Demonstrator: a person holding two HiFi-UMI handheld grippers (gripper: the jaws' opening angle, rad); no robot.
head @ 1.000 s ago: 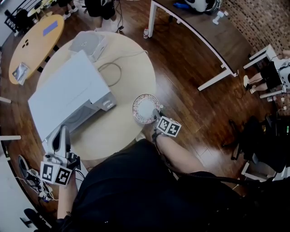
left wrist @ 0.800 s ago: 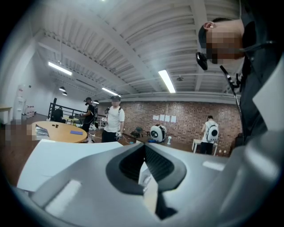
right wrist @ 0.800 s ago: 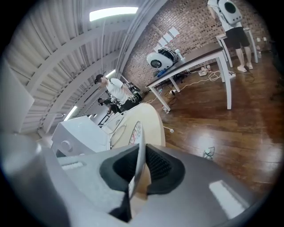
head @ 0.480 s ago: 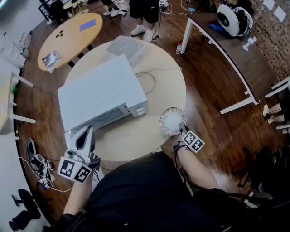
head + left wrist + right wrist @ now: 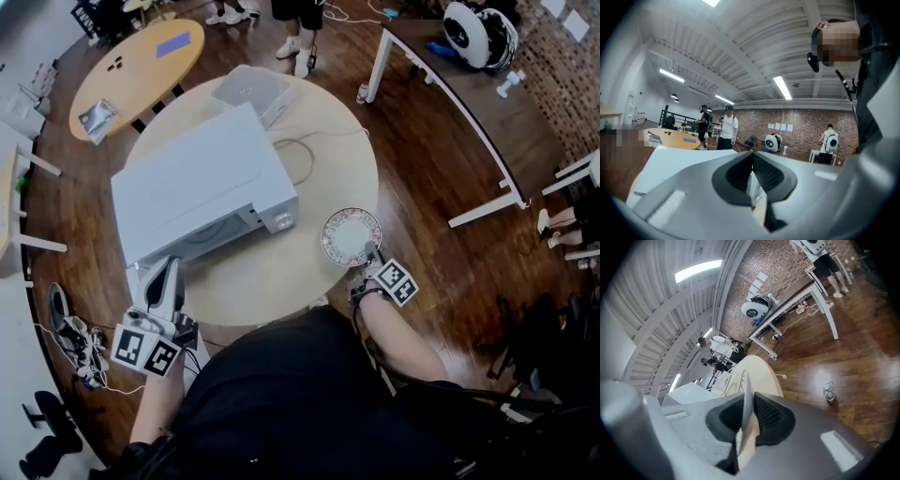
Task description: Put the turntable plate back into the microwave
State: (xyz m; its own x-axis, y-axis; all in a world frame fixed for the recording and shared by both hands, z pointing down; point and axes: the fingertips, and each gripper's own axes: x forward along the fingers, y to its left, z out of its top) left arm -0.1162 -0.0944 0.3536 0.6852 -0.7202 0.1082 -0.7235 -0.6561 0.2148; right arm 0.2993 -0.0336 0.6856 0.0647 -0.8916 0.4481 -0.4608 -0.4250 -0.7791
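The white microwave stands on the round beige table, its front turned toward me. A patterned turntable plate hangs over the table's right edge, and my right gripper is shut on its near rim. In the right gripper view the plate shows edge-on between the pads of the right gripper. My left gripper sits at the microwave's front left corner. There the left gripper is shut on a thin panel that looks like the door's edge. The cavity is mostly hidden.
A small white box and a looped cable lie behind the microwave. A wooden round table stands at the back left and a long dark desk to the right. People stand at the far side. Shoes lie at my left.
The head view has swung, so the table sits more central now. The plate stays in my right gripper by the table's right edge. The left gripper stays at the microwave's front.
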